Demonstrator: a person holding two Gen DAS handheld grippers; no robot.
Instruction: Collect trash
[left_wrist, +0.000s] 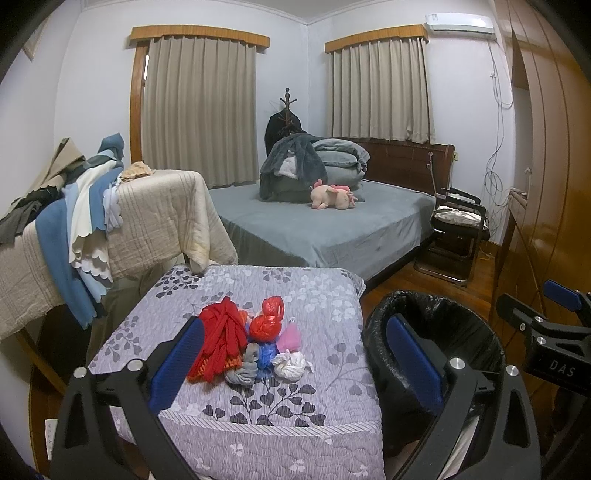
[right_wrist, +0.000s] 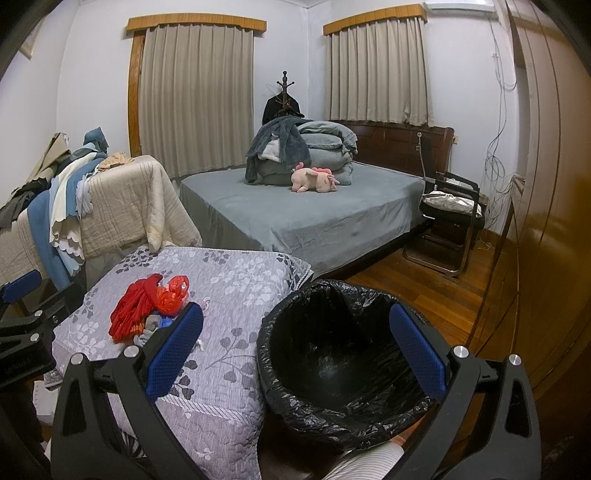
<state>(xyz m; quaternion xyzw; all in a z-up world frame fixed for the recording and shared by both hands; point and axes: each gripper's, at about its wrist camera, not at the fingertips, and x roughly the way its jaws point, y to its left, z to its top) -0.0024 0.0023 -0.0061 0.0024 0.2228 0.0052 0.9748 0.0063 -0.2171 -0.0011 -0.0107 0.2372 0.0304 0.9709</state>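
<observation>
Though both grippers gape, trash pile (left_wrist: 251, 339) ahead of left gripper (left_wrist: 295, 354) (untouched).

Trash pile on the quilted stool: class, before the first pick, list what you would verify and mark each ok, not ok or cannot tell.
1. Left gripper open and holding nothing: ok.
2. Right gripper open and holding nothing: ok.
3. Trash pile in plain view, nothing covering it: ok.
4. Bin fitted with a black liner, mouth open: ok.
5. Bin beside the quilted stool: ok.
6. Bin holds no trash yet: cannot tell, the bottom is dark.
</observation>
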